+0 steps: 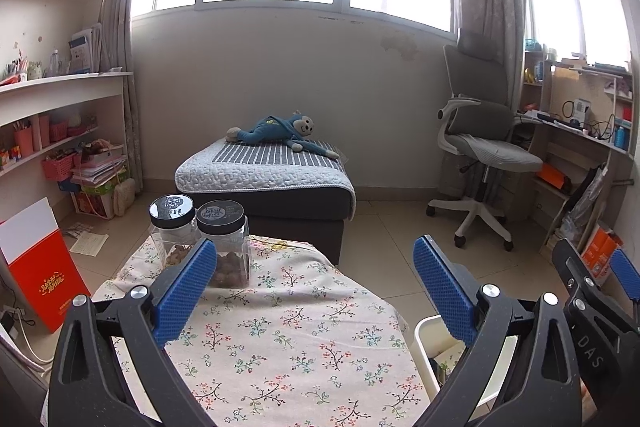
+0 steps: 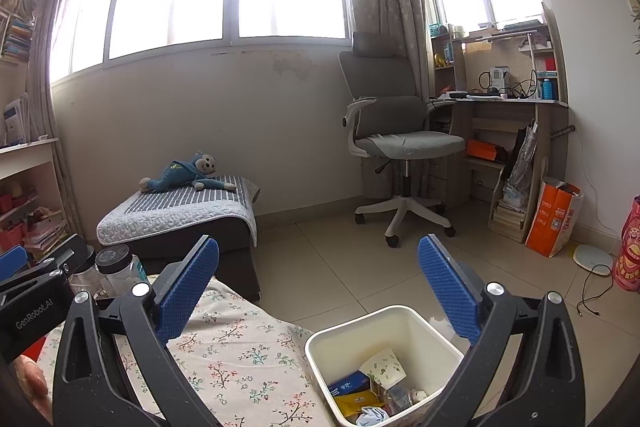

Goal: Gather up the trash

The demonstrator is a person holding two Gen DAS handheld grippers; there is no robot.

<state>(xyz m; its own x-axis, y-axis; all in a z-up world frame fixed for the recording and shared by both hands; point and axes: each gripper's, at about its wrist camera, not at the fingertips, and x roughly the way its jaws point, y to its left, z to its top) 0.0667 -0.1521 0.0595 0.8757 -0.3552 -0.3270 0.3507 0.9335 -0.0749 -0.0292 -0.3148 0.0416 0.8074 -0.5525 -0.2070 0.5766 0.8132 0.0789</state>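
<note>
- Left tool (image 1: 316, 289): jaws spread wide, nothing between the blue pads, hovering above the tabletop (image 1: 280, 331) with its floral cloth.
- Right tool (image 2: 318, 291): jaws also wide apart, empty, held over the edge of the tabletop and the trash bin (image 2: 352, 327).
- Trash bin is white, square-ish, on the floor just beside the right edge of the tabletop; only its near corner shows in the left wrist view (image 1: 424, 331).
- Trash sits inside the bin: crumpled paper cup (image 2: 382, 365), a blue packet (image 2: 348, 385), a yellow wrapper (image 2: 352, 403), other scraps too small to tell.
- Cloth under the left tool shows nothing loose lying on it.
- Two clear jars with black lids (image 1: 222, 241) stand touching each other at the far left corner of the tabletop, brown contents in the bottom.
- Each tool shows at the edge of the other's view, so they are close side by side.
- Behind: low bed (image 1: 264, 183) with a blue plush monkey (image 1: 276, 131) lying on it, grey office chair (image 2: 394, 135) near a desk by the window.
- Red box (image 1: 44, 267) stands on the floor left of the tabletop.
</note>
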